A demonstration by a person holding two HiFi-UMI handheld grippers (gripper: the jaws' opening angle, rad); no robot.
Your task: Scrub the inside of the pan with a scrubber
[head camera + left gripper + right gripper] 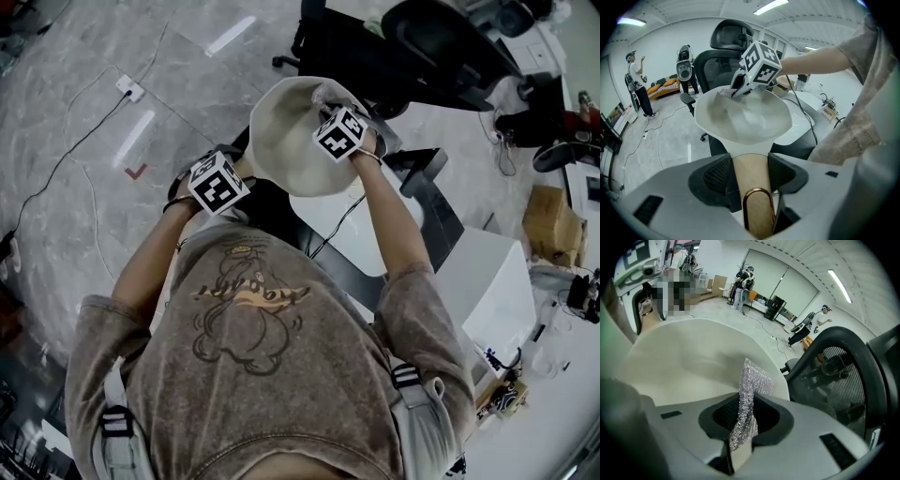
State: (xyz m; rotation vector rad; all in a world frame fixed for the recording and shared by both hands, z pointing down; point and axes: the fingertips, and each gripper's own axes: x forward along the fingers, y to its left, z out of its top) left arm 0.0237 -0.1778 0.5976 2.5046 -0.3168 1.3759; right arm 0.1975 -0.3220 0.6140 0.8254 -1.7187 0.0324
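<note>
Your right gripper (744,425), jaws pinched on the silvery scrubber (753,380), faces into the pale pan (689,362) just ahead, while your left gripper (751,174), clamped on its handle (755,206), holds the pan's long axis pointing away from you.

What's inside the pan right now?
Only the scrubber, pinched in the right tool up by the far wall of the pan. The rest of the inside looks bare. The patch beneath the tool is covered.
</note>
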